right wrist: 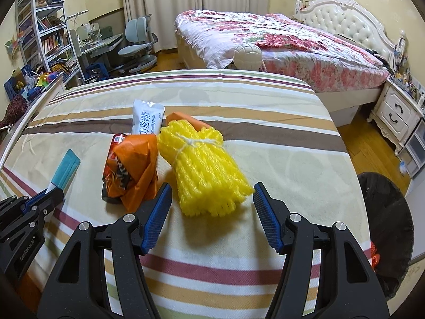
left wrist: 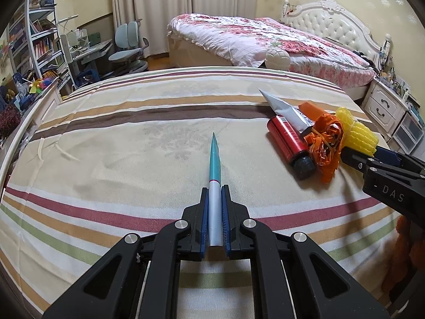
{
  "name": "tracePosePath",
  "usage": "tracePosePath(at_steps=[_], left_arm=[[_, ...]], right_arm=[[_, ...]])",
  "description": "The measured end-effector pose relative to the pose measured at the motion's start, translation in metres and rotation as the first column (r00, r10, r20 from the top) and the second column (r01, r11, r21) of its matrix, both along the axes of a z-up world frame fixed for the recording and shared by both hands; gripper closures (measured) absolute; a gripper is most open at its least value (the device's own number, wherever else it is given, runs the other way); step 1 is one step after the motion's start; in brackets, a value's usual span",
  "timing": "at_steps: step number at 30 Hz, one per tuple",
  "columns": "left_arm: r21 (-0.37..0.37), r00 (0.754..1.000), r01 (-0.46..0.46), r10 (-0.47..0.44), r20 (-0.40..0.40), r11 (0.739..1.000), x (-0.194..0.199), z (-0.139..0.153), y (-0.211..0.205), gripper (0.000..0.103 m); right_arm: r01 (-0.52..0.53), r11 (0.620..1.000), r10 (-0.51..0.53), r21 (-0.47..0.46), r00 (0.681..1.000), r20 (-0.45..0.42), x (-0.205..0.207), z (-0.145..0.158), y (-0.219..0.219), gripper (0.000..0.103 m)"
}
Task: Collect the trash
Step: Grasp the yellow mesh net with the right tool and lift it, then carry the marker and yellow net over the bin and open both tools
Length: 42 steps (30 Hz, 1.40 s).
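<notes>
Left tongs [left wrist: 214, 204] clamp a teal-and-white tube [left wrist: 214, 175]; right tongs [right wrist: 209, 207] gape around the yellow foam netting [right wrist: 202, 164]. Red bottle [left wrist: 288, 143], orange wrapper [right wrist: 135, 164] and white sachet [right wrist: 146, 118] await on the striped bed [right wrist: 239, 239]; bin [right wrist: 385, 226] at three o'clock.

A cream bedcover [right wrist: 265, 138] striped brown, red, green and tan. Yellow foam net [right wrist: 204, 164], orange wrapper [right wrist: 138, 159], red bottle [left wrist: 288, 141], teal-and-white packet [left wrist: 215, 170].

Foam bundle [right wrist: 204, 164] right of wrapper [right wrist: 135, 164]
</notes>
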State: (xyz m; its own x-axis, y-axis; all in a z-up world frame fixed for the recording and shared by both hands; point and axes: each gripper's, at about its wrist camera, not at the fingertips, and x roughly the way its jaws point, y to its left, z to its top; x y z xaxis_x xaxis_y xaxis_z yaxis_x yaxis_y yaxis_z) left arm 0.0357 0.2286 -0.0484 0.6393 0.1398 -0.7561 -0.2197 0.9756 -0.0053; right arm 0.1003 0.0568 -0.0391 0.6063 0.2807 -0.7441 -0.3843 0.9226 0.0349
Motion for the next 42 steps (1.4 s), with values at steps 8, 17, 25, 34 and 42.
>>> tracePosePath(at_steps=[8,17,25,34,42], left_arm=[[-0.002,1.0,-0.002,0.002,0.006,1.0,0.0,0.001,0.003,0.093],[-0.008,1.0,0.001,-0.001,0.019,1.0,-0.006,0.004,-0.001,0.093],[-0.012,0.999,0.034,-0.033,0.034,0.999,-0.016,0.009,-0.02,0.093],[-0.003,0.994,0.097,-0.097,0.059,0.995,-0.022,0.02,-0.053,0.093],[0.008,0.983,0.168,-0.168,0.071,0.986,-0.021,0.026,-0.09,0.093]], right_arm=[[-0.013,1.0,0.013,-0.012,1.0,0.004,-0.003,0.0,0.004,0.06],[0.012,1.0,-0.012,0.018,1.0,0.014,-0.021,0.004,-0.016,0.063],[0.052,0.998,-0.053,0.034,0.998,0.022,-0.04,0.005,-0.047,0.063],[0.123,0.991,-0.125,0.062,0.992,0.034,-0.054,0.009,-0.086,0.063],[0.183,0.979,-0.188,0.094,0.981,0.047,-0.061,0.014,-0.119,0.063]])
